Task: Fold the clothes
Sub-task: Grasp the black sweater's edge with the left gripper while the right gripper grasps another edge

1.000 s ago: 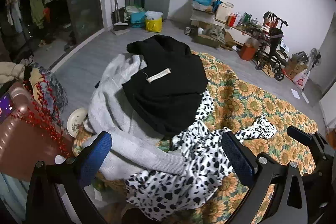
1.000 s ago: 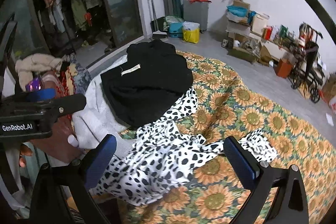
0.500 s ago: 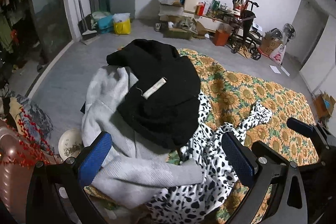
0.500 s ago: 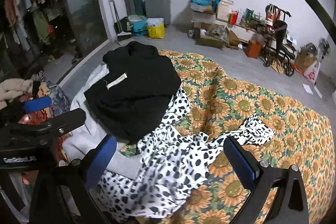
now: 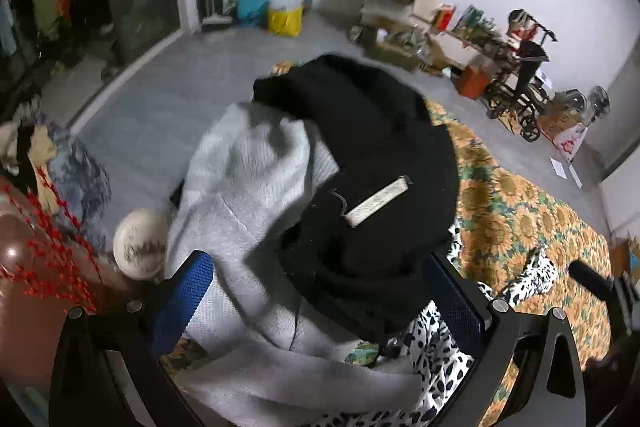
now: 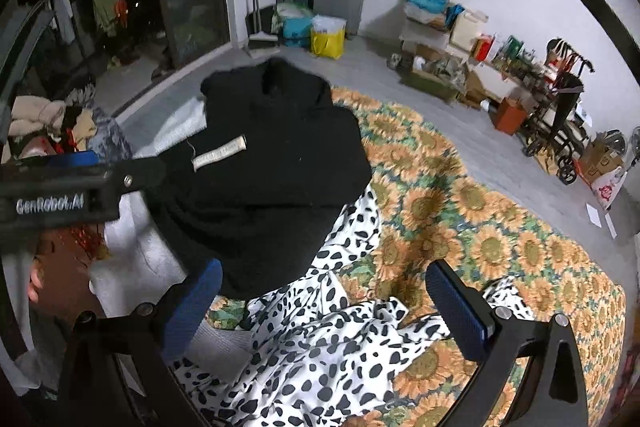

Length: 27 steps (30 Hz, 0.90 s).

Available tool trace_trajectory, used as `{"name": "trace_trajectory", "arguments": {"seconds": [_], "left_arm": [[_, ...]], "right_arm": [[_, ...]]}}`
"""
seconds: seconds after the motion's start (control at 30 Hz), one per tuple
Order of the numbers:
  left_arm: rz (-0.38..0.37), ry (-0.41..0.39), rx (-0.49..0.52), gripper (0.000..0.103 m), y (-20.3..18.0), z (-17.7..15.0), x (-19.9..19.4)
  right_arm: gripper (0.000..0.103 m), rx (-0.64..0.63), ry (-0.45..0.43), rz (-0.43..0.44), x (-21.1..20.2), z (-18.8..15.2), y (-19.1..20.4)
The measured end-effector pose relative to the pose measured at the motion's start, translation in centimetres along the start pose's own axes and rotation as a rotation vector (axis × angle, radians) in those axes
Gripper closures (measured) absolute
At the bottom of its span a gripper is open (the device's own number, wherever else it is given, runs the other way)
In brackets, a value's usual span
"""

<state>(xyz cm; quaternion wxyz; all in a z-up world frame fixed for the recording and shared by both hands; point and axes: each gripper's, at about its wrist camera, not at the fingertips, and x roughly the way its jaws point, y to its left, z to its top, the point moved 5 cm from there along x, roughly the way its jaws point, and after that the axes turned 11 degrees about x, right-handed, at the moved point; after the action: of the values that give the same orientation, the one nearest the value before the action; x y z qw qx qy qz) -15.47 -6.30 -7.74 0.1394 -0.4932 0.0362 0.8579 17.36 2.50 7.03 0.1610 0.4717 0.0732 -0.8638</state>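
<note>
**Clothes pile at one end of sunflower spread**

Sunflower-print spread (image 6: 472, 203) covers the work surface; its far stretch lies bare. Black garment (image 5: 372, 163) tops the pile, over grey sweater (image 5: 248, 203) and spotted garment (image 6: 320, 339). White bowl (image 5: 138, 247) sits just beside the sweater, red berry sprig (image 5: 52, 255) near it. Left gripper (image 5: 320, 303) spread wide over the pile, holding nothing. Right gripper (image 6: 320, 299) likewise spread, above the spotted garment.

The right gripper (image 6: 324, 303) hangs with jaws spread wide above a black-spotted white garment (image 6: 320, 347). A black garment (image 6: 272, 151) with a pale label (image 6: 219, 152) overlaps a grey garment (image 6: 136, 251). All lie on a sunflower-print cover (image 6: 480, 227). The left gripper (image 6: 60, 187) enters at left; its jaw state appears indeterminate.
</note>
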Motion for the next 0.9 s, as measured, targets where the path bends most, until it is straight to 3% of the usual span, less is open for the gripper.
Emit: {"name": "trace_trajectory", "arguments": {"seconds": [0.1,0.3,0.43,0.47,0.6,0.9], "left_arm": [[-0.017,0.049,-0.014,0.0,0.1,0.3,2.4],[-0.032,0.077,0.072,0.0,-1.2,1.9,6.1],[-0.046,0.132,0.067,0.0,-1.1,2.2,9.2],[-0.081,0.146,0.038,0.0,-0.7,2.1,9.9],[-0.167,0.175,-0.008,0.0,0.1,1.8,10.9],[-0.171,0.191,-0.014,0.0,0.1,2.0,10.9]], "right_arm": [[0.0,0.02,0.031,0.0,0.9,-0.7,0.0],[0.0,0.072,0.078,-0.023,1.9,-1.9,-0.8],[0.0,0.085,0.084,-0.022,2.2,-1.1,-1.2],[0.0,0.083,0.082,-0.025,2.3,-0.8,-1.1],[0.0,0.057,0.085,-0.035,3.0,0.0,-0.7],[0.0,0.067,0.171,-0.012,5.9,0.8,0.1]]}}
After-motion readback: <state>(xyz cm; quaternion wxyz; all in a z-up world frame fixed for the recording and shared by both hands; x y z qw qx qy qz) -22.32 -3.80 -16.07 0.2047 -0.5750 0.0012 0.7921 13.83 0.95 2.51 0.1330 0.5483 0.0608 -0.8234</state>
